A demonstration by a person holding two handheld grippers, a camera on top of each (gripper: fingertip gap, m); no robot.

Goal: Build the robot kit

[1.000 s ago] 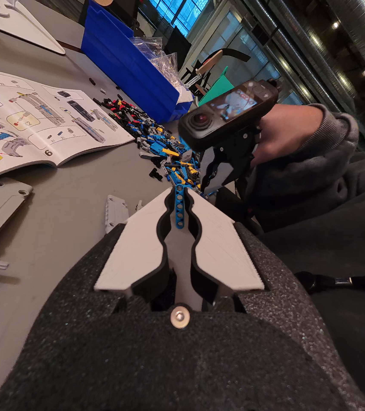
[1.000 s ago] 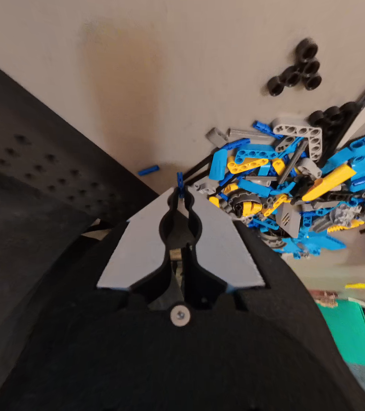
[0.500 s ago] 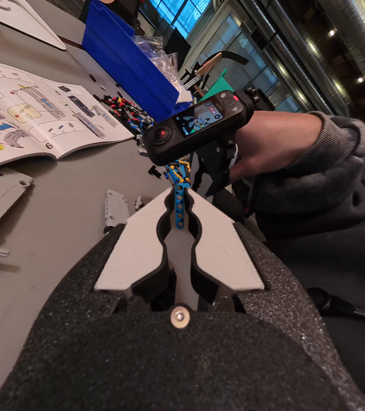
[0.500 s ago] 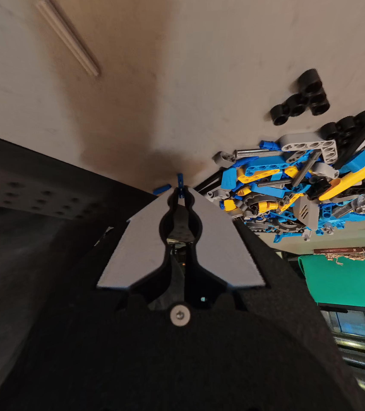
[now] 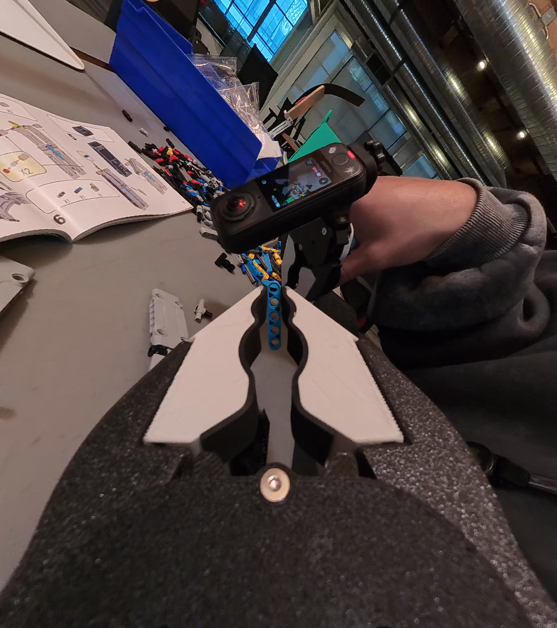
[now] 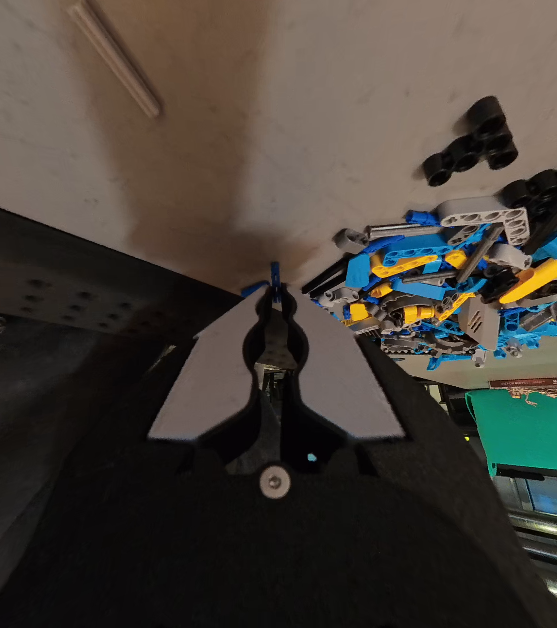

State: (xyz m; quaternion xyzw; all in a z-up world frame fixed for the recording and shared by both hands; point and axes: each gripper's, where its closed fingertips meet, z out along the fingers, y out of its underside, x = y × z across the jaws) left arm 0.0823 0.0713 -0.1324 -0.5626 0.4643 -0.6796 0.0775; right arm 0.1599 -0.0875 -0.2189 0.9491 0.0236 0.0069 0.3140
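Landmark: the loose pile of plastic building pieces [image 5: 260,261] on the grey table [image 5: 76,306].

Far left of the pile, an open instruction booklet [image 5: 66,176] lies flat, pages up, presumably for reference. Between booklet and pile lie a pale grey panel [image 5: 165,319] and a small grey pin [image 5: 200,309], each apart from the heap.

The left gripper [image 5: 273,292] has its fingers closed on a light blue strip with holes [image 5: 273,319], clamped near one end and pointing toward the pile, lifted clear of the table.

Behind the pile stands a blue bin [image 5: 182,102]; clear plastic bags [image 5: 233,85] show above its rim, the rest of its contents hidden.

Right of the pile, the right gripper [image 6: 275,299] pinches a small dark blue pin [image 6: 274,282] at its very tips, a person's hand [image 5: 402,224] gripping the handle. Another blue pin [image 6: 250,290] lies just beside it
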